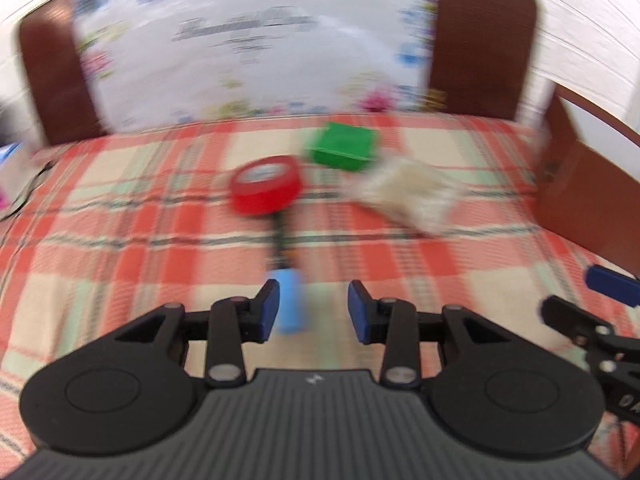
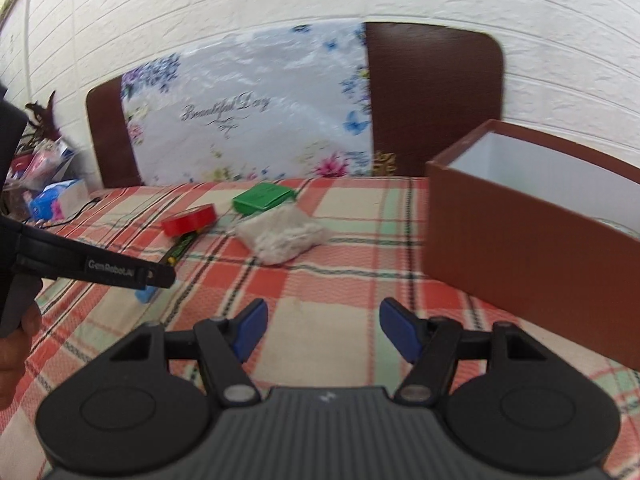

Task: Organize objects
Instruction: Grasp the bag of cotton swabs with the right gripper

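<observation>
Blur smears the red tape roll point(image 1: 264, 190); both grippers' fingers point(image 1: 267, 312) point(image 2: 250, 330) gape, empty.

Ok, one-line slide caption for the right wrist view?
Open right gripper hovers over plaid bedspread; red tape, green box, white bag ahead.

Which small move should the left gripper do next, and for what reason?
Probably ease the left gripper forward and a little left, then close: it is open, and the light blue object lies just ahead beside its left finger, not yet centred.
</observation>
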Motion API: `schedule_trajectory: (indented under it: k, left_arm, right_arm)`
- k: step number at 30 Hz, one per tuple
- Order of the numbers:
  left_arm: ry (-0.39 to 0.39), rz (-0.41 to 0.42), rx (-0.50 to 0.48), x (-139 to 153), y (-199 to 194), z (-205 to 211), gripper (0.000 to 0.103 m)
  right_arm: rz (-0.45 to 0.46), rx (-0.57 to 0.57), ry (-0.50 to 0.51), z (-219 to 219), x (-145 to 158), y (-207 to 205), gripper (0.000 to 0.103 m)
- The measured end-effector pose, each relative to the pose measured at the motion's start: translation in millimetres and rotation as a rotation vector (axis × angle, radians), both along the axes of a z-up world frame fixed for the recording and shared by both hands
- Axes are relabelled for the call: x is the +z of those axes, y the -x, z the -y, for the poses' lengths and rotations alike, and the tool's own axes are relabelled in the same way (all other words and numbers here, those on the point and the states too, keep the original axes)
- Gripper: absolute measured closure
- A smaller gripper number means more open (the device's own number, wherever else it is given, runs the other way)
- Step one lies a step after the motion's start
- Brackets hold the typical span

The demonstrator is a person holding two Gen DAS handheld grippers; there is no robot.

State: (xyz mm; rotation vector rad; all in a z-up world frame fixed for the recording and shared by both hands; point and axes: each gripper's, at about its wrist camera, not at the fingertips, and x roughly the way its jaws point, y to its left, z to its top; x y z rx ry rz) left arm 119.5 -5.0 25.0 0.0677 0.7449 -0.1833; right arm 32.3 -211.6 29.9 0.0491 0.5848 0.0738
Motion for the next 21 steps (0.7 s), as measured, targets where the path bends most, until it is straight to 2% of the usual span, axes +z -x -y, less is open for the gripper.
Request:
schedule_trajectory:
  k: [4, 6, 7, 9, 10, 14, 16, 17, 19, 21]
  left_arm:
    - [0.028, 0.019, 0.157, -17, -8, -57, 0.056]
    - [0.08, 0.006, 0.222, -30, -13, -86, 0.056]
    - [0.103, 0.038, 0.224, -36, -9, -94, 0.056]
    - [0.085, 0.143, 0.19, -47, 3, -97, 0.055]
    - [0.088, 0.17, 0.183, -48, 7, -95, 0.051]
    - [0.068, 0.171, 0.171, -46, 4, -88, 0.047]
    - [0.077, 0.172, 0.17, -46, 4, -90, 0.046]
    - [0.084, 0.172, 0.17, -47, 4, -93, 0.046]
    - [0.082, 0.171, 0.17, -50, 3, -95, 0.046]
    - [0.072, 0.17, 0.17, -50, 2, -94, 0.046]
  right_arm:
    - [0.003, 0.061, 0.022, -21, -5, -25, 0.039]
    - [0.021, 0.082, 0.039, -28, -6, -41, 0.036]
    - [0.031, 0.09, 0.051, -31, -6, -51, 0.029]
    - [0.043, 0.105, 0.074, -35, -9, -77, 0.026]
    - [0.033, 0.12, 0.082, -37, -12, -92, 0.025]
    - [-0.032, 0.129, 0.124, -42, -31, -138, 0.025]
    - [-0.061, 0.123, 0.143, -42, -41, -147, 0.053]
    - [-0.055, 0.122, 0.12, -40, -42, -144, 0.06]
    - [-0.065, 0.12, 0.113, -39, -42, -132, 0.084]
    - [-0.064, 0.126, 0.141, -40, -42, -114, 0.089]
